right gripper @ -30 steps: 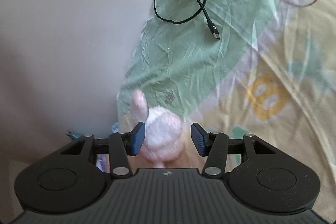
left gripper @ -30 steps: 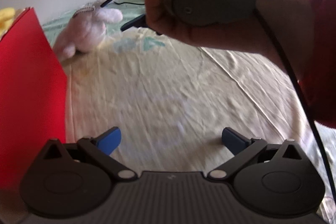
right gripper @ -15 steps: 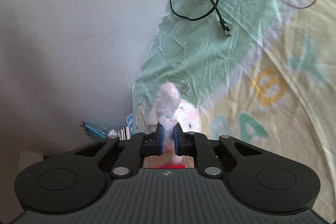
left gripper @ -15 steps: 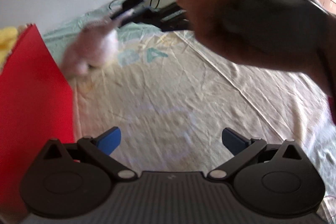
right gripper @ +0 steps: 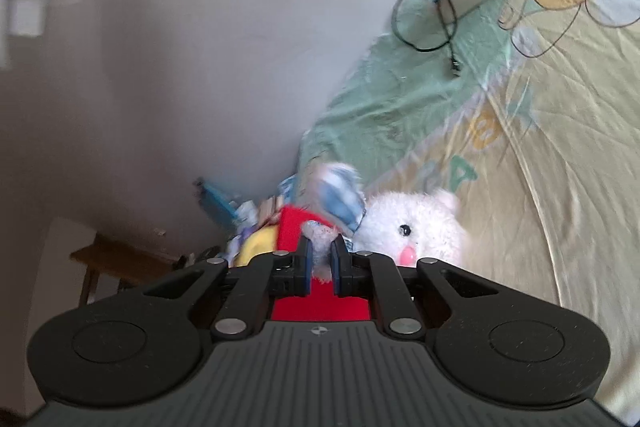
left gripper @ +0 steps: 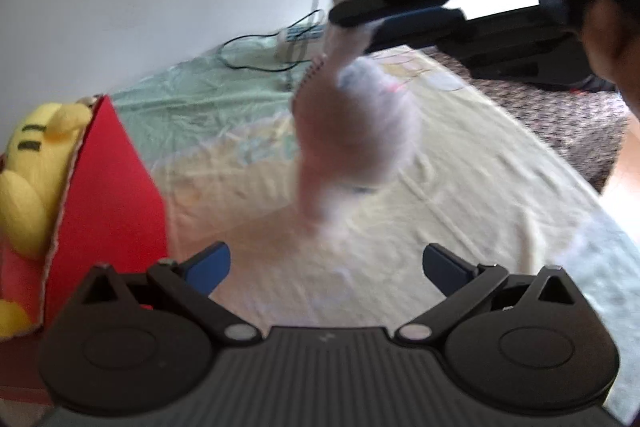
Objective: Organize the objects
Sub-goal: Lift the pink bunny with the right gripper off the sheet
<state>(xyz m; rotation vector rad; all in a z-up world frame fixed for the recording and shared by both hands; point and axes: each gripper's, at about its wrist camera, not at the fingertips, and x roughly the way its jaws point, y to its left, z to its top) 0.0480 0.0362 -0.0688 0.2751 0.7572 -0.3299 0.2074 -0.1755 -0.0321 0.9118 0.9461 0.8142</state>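
The right gripper (right gripper: 319,261) is clamped on one ear of the white plush rabbit (right gripper: 408,231), which is suspended above the bedsheet (left gripper: 460,187) beside the red box (left gripper: 108,187). The left gripper (left gripper: 326,265) is spread wide and holds nothing.

Motion blurs the white plush rabbit (left gripper: 356,131) in the left wrist view; the yellow plush (left gripper: 28,167) is cut off by the edge.

My right tongs (right gripper: 320,263) are clamped nearly closed on a plush bunny's ear (right gripper: 318,233), raised high; my left tongs (left gripper: 326,267) sit spread wide, holding nothing.
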